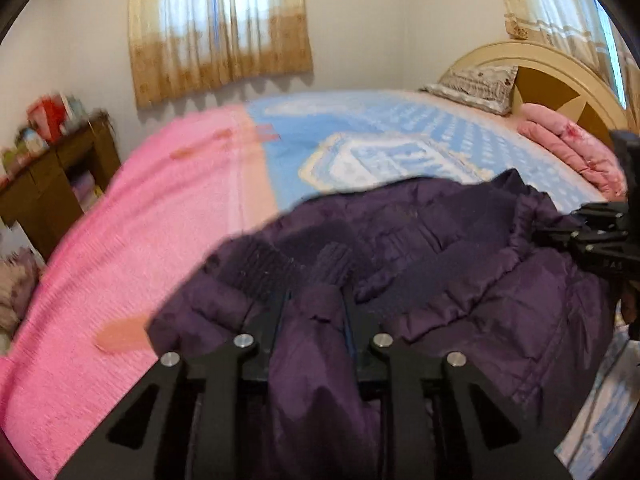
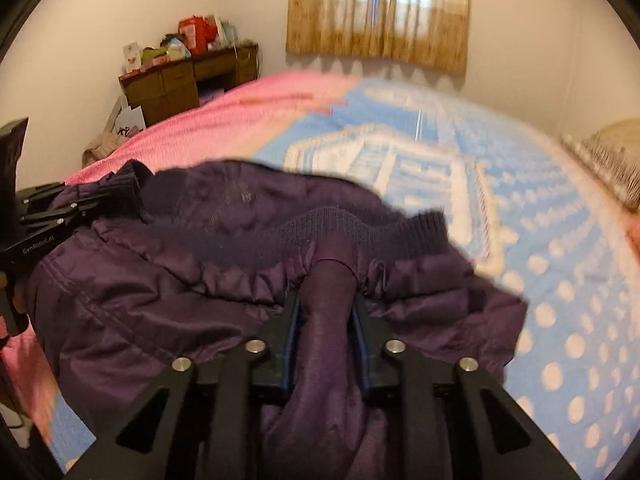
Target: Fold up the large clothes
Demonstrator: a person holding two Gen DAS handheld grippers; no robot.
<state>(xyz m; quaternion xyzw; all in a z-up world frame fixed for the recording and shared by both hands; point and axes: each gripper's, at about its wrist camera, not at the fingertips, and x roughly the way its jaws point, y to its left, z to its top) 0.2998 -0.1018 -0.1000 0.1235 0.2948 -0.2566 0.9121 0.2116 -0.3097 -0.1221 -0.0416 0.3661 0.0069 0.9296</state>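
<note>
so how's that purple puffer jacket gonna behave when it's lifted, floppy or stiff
Probably floppy: the purple jacket bunches between the pinching right gripper and left gripper. Its quilted padding suggests it is light but bulky. The shiny shell may slip.

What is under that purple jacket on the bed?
The purple jacket lies on a bed cover, blue with pale dots on one side and pink on the other. Whatever sits directly beneath the jacket is hidden. Both grippers, left and right, pinch its fabric.
</note>
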